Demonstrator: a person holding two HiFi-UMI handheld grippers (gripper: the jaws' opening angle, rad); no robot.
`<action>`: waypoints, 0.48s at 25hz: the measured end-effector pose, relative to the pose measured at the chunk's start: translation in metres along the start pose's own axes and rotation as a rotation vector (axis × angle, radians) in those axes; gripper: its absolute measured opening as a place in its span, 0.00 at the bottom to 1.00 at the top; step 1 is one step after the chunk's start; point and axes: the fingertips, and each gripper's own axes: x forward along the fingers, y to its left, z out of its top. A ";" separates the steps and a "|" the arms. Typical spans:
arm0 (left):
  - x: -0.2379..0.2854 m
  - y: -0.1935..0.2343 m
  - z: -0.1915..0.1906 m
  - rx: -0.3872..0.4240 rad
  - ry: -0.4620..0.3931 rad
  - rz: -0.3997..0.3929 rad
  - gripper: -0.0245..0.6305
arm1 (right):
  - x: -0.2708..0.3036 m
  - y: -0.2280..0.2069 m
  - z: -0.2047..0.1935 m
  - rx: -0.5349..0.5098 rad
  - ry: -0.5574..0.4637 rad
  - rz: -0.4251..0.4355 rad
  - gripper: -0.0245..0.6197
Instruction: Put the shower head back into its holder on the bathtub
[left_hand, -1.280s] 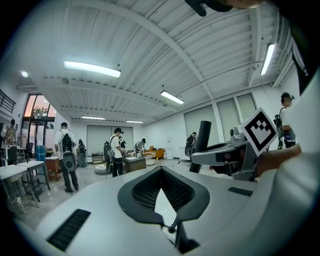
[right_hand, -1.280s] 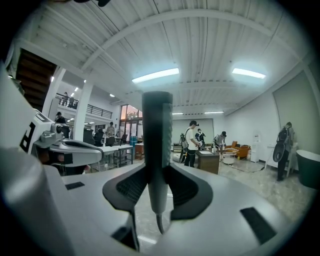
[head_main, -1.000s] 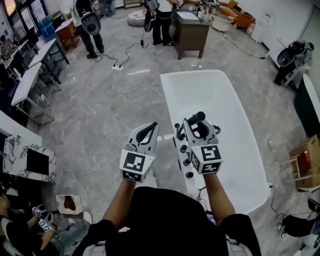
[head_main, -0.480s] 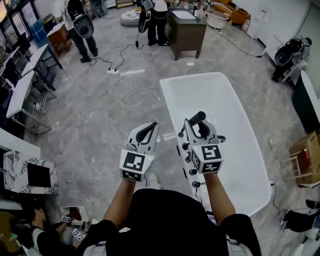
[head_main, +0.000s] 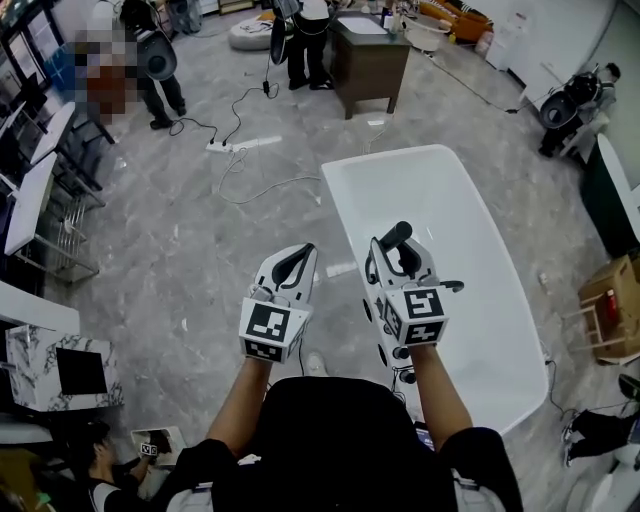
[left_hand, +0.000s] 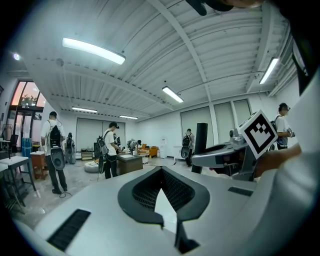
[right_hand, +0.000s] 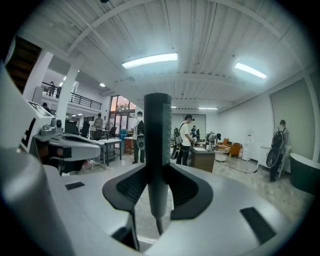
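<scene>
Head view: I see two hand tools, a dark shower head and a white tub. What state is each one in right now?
shower head: upright, gripped by its handle, not in a holder.
right gripper: jaws shut on the shower head.
left gripper: jaws together, nothing between them.
bathtub: no water visible inside.

White bathtub (head_main: 440, 195); dark grey shower head (right_hand: 157, 150); grey marbled floor (head_main: 200, 250).

Bright, even light from ceiling strip lights (right_hand: 150, 60); soft shadows on the floor (head_main: 200, 260). Both gripper views bulge, with dark vignetted corners.
</scene>
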 end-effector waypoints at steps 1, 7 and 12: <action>0.001 0.004 -0.001 -0.005 0.001 -0.005 0.06 | 0.004 0.001 -0.001 0.001 0.003 -0.005 0.25; 0.012 0.025 -0.010 -0.004 0.003 -0.016 0.06 | 0.023 0.001 -0.010 0.006 0.027 -0.022 0.25; 0.022 0.026 -0.012 -0.003 0.048 -0.037 0.06 | 0.034 -0.002 -0.013 0.008 0.037 -0.033 0.25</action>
